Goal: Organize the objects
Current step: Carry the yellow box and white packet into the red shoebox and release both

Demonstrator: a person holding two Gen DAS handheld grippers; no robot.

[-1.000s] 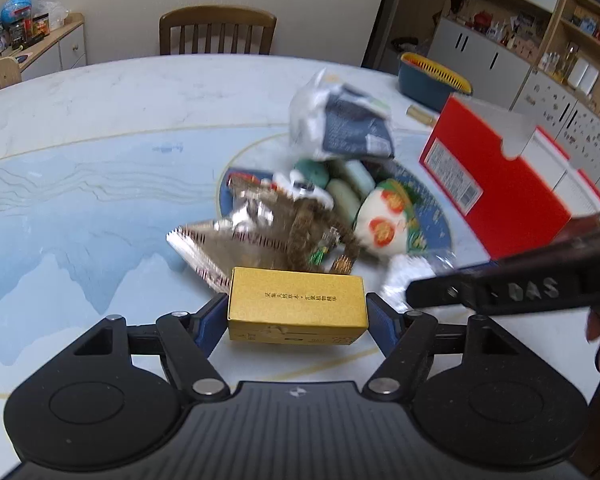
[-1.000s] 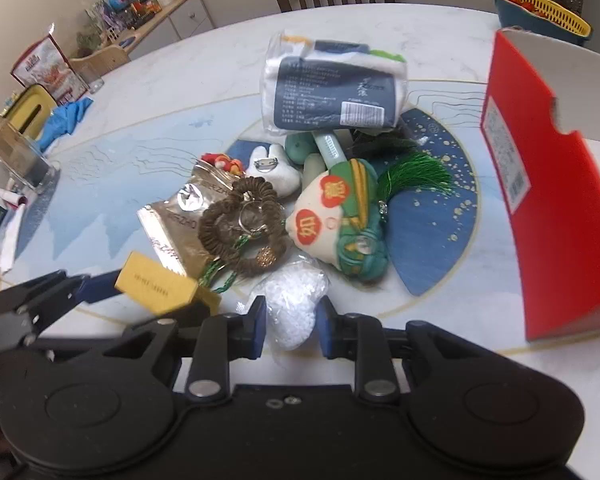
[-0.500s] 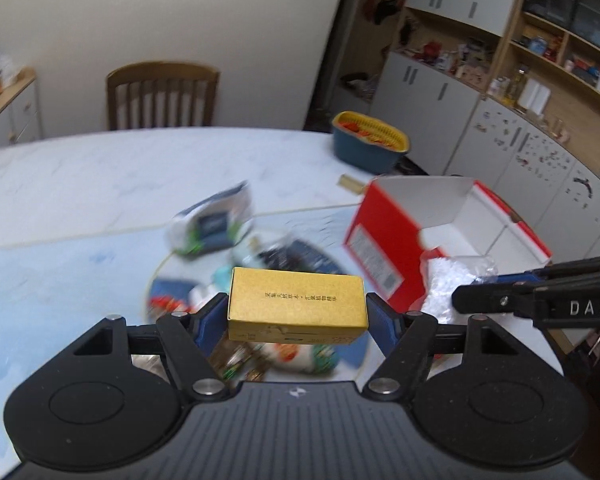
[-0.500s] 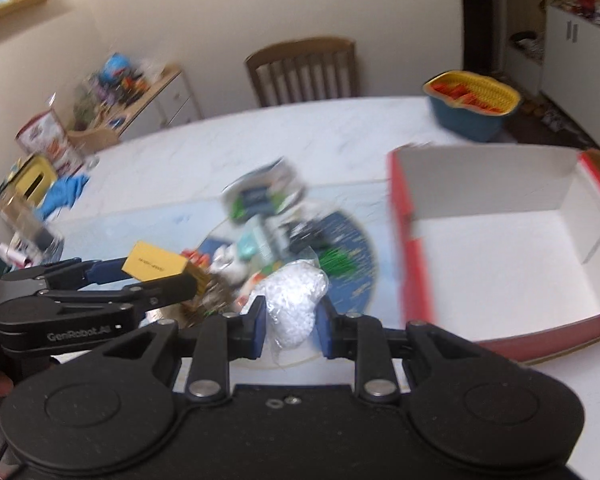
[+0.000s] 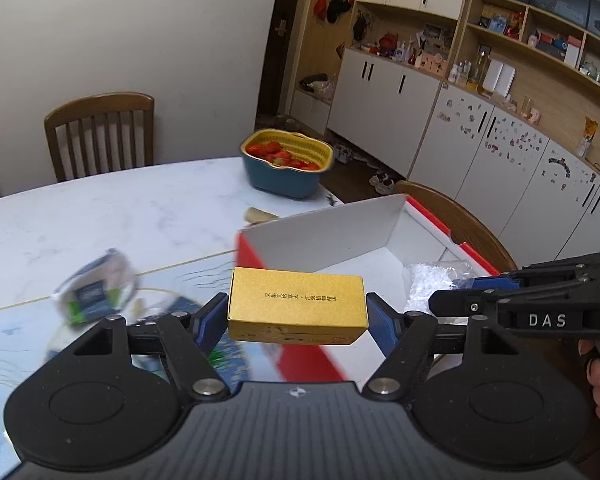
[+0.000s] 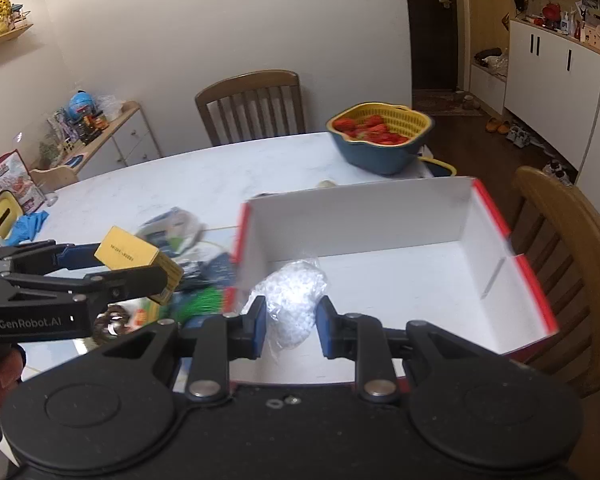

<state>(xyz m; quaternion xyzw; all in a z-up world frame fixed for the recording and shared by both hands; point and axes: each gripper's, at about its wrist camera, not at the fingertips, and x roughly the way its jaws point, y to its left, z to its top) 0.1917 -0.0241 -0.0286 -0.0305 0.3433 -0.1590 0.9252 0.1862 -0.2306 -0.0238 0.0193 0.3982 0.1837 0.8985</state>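
My left gripper (image 5: 297, 316) is shut on a gold box (image 5: 298, 304) and holds it in the air above the near left corner of the open red box (image 5: 300, 356). The gold box also shows in the right wrist view (image 6: 134, 258). My right gripper (image 6: 291, 320) is shut on a clear bag of white beads (image 6: 294, 300), held over the red box's white inside (image 6: 400, 276). The bag also shows in the left wrist view (image 5: 428, 284). A pile of loose items (image 6: 176, 236) lies on the table left of the red box.
A blue and yellow basket of strawberries (image 5: 286, 164) stands on the white table (image 5: 100, 220) behind the red box. One wooden chair (image 5: 100, 136) is at the far side, another (image 6: 568, 252) right of the red box. Cabinets line the right wall.
Both grippers rose from the pile on the table and swung right toward the red box, each carrying its object. The bead bag now hangs over the box's inside.
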